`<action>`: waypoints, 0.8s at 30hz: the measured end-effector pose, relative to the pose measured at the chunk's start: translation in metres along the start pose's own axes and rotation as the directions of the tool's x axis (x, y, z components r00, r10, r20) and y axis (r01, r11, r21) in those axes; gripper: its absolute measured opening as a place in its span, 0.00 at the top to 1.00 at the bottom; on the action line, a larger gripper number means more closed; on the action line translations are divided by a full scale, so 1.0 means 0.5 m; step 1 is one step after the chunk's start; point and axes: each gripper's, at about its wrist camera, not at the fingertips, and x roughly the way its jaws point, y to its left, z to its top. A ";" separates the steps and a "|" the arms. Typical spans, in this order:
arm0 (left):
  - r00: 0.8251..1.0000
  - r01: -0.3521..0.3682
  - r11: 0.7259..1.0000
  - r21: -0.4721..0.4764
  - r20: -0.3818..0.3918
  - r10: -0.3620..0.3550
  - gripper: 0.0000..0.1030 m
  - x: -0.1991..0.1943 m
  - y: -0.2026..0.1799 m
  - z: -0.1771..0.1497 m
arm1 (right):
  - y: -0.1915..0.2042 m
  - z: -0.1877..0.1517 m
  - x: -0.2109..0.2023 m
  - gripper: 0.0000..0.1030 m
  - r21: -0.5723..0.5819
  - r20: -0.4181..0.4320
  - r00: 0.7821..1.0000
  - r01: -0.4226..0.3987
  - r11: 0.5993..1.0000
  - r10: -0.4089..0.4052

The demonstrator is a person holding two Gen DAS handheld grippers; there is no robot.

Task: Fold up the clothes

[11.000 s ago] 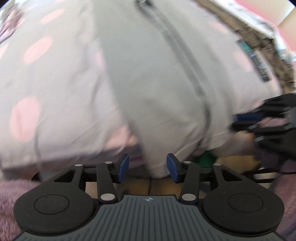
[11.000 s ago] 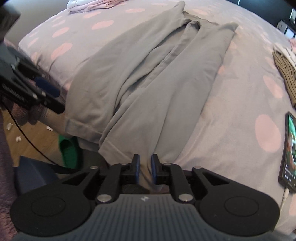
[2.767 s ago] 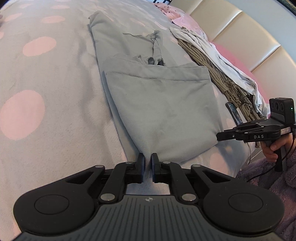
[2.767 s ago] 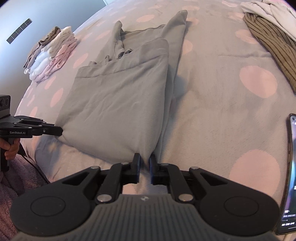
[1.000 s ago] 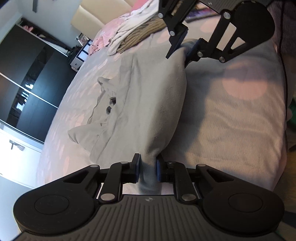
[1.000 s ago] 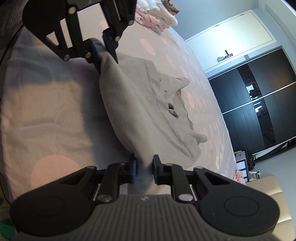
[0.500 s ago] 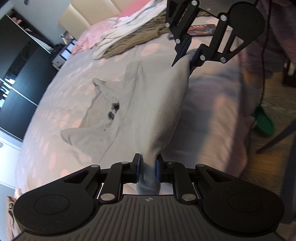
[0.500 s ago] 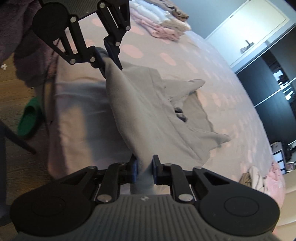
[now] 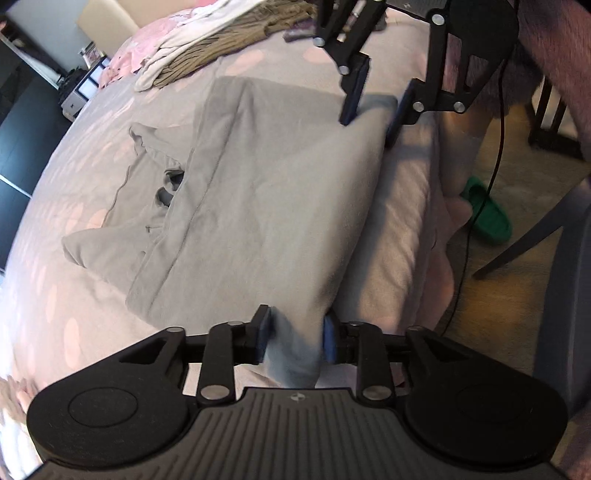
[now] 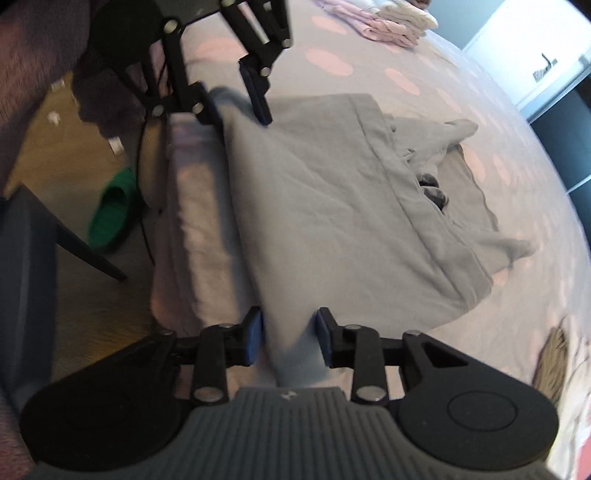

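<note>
My left gripper (image 9: 293,338) is opening up, one corner of the folded grey garment (image 9: 273,192) still loose between its pads, near the bed's (image 9: 399,236) edge. Right gripper (image 10: 289,341), same deal at the other corner; both corners blur, so pad contact is hard to judge.

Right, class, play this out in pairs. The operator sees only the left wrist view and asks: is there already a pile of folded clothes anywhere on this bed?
Observer: Yes. The right wrist view shows a stack of folded clothes, pink and white, at the far side of the bed.
Operator: I see a green slipper on the floor. Anything else down there?
Observer: Small white bits lie on the wooden floor, beyond the slipper.
Operator: And past the bed?
Observer: A white door with a handle, next to dark panels.
</note>
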 end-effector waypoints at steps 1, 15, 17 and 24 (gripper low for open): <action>1.000 0.022 0.999 -0.036 0.020 -0.021 0.71 -0.011 0.010 -0.002 | -0.013 -0.001 -0.014 0.66 0.037 0.026 1.000 -0.016 0.999 0.015; 0.991 0.006 0.892 -0.452 0.122 0.055 0.67 -0.016 0.150 0.010 | -0.107 0.016 -0.015 0.82 0.344 0.115 0.979 0.118 0.932 -0.167; 0.991 0.013 0.861 -0.508 0.120 0.056 0.69 0.002 0.176 0.003 | -0.130 0.012 -0.002 0.84 0.393 0.106 0.975 0.141 0.909 -0.198; 0.991 0.051 0.798 -0.600 0.127 0.031 0.73 0.056 0.232 -0.018 | -0.215 -0.010 0.034 0.86 0.553 0.108 0.977 0.093 0.828 -0.182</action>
